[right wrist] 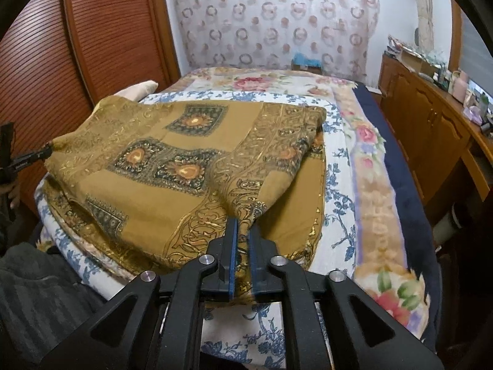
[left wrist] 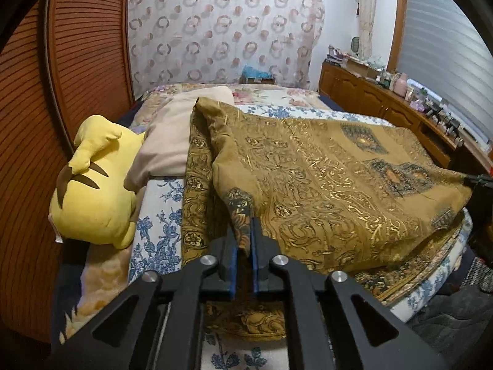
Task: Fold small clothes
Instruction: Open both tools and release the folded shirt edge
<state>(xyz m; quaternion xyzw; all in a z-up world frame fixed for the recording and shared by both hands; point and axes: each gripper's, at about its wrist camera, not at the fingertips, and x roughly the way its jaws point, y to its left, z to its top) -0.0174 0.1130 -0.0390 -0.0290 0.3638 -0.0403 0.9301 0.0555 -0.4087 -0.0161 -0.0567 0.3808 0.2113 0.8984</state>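
A mustard-gold patterned cloth (left wrist: 332,185) with dark floral squares lies on the bed, its near layer lifted and stretched between both grippers. My left gripper (left wrist: 245,219) is shut on one corner of the cloth. My right gripper (right wrist: 242,226) is shut on the other corner; the cloth (right wrist: 172,166) shows there too. A lower layer of the cloth stays flat on the bed under the lifted part. The right gripper's tip shows at the right edge of the left wrist view (left wrist: 477,180), and the left gripper's tip at the left edge of the right wrist view (right wrist: 40,155).
The bed has a blue-and-white floral sheet (right wrist: 336,185) and a rose-patterned blanket (right wrist: 376,191). A yellow plush toy (left wrist: 92,185) and a beige pillow (left wrist: 172,141) lie at the left. A wooden louvred wardrobe (left wrist: 77,61) stands left; a cluttered wooden cabinet (right wrist: 431,123) stands right.
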